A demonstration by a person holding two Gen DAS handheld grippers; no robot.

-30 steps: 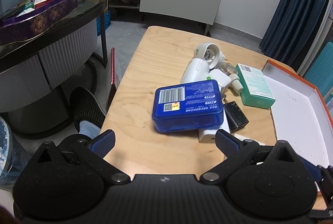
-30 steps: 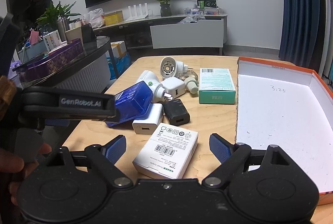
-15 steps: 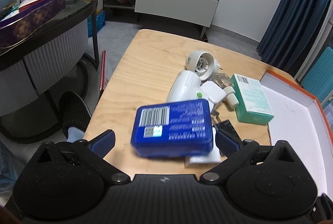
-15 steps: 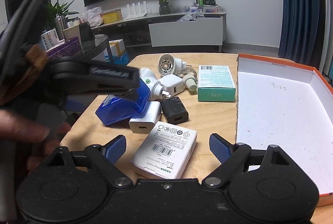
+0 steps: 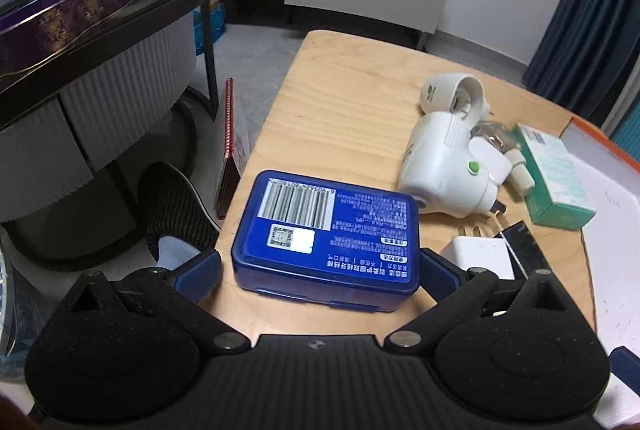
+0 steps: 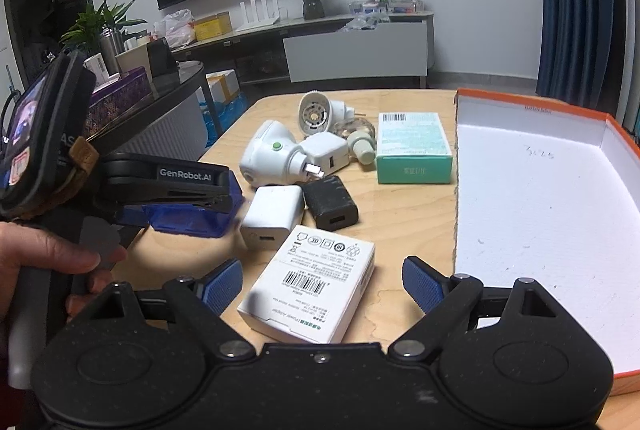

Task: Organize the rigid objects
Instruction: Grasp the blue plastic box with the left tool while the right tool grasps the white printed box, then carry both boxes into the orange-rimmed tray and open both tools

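presently the blue case [image 5: 326, 236] is bracketed by the spread jaws of the left gripper [image 5: 320, 264] at the near left corner of the bench [image 5: 340, 102], barcode face up; whether the pads [image 5: 200, 272] are already touching its sides cannot be told. for a sound grasp the jaws would best be closed squarely across the short sides, low on the case, so that it is not tipped or squeezed out over the bench edge close by. the white charger [image 6: 272, 216] lies just beside the case and should not be caught by the right-hand pad. the right gripper [image 6: 322, 284] is held released, with the white box [image 6: 310, 286] lying between its jaws but not gripped. the orange-rimmed tray [image 6: 532, 102], judged to be the destination, stands on the right of the bench.

much of the case is hidden behind the left gripper in the right wrist view, and its near lower edge is blurred. the tray's near end is cut off by the gripper body.
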